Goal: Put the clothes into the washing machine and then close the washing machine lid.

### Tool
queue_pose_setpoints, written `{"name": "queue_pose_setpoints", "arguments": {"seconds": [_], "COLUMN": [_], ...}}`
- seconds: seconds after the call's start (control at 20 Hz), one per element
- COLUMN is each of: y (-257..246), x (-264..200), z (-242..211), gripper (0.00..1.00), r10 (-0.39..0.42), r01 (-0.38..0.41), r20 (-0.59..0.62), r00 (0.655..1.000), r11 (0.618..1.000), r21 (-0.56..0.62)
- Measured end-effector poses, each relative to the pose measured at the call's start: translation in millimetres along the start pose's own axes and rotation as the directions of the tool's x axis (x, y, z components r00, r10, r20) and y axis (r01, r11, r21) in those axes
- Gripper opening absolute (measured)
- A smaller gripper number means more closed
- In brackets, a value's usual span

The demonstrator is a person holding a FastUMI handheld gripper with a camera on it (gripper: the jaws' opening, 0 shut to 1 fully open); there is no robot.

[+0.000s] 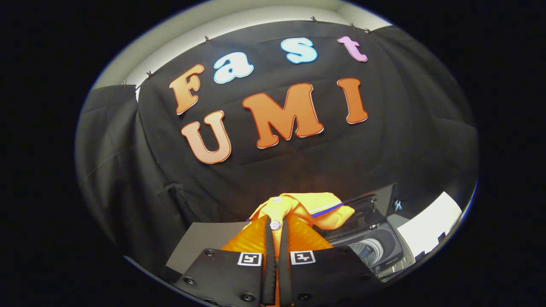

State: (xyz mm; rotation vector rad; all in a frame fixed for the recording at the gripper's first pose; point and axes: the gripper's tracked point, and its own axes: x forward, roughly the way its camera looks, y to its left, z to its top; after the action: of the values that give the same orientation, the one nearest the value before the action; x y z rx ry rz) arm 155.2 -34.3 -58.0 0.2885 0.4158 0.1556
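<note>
Pinching orange garment (298,209) between closed gripper (276,238) fingers, open washing machine (375,249) just right, lid (371,204) raised.

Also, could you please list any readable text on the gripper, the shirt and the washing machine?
None can be read.
Washing machine: any panel markings too small to read.
Square markers on the gripper: coded patterns, no words.
Orange shirt, clamped in the shut jaws: no print.
</note>
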Motion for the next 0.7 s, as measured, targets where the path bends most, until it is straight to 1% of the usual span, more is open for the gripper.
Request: {"name": "queue_pose_setpoints", "arguments": {"seconds": [0.1, 0.25, 0.45, 0.7], "y": [-40.1, -88.3, -135.9, -175.6], "x": [-2.6, 3.6, 29.3, 68.6], "z": [3.0, -6.7, -39.1, -95.4], "gripper": [0.11, 0.11, 0.11, 0.11], "r10": [0.024, 0.060, 0.079, 0.072], "r01": [-0.024, -0.061, -0.082, -0.073], "r20": [-0.012, -0.061, -0.131, -0.213], "r00": [1.000, 0.996, 0.988, 0.974], "r11": [1.000, 0.998, 0.996, 0.997], "r21": [-0.007, -0.015, -0.018, 0.003]}}
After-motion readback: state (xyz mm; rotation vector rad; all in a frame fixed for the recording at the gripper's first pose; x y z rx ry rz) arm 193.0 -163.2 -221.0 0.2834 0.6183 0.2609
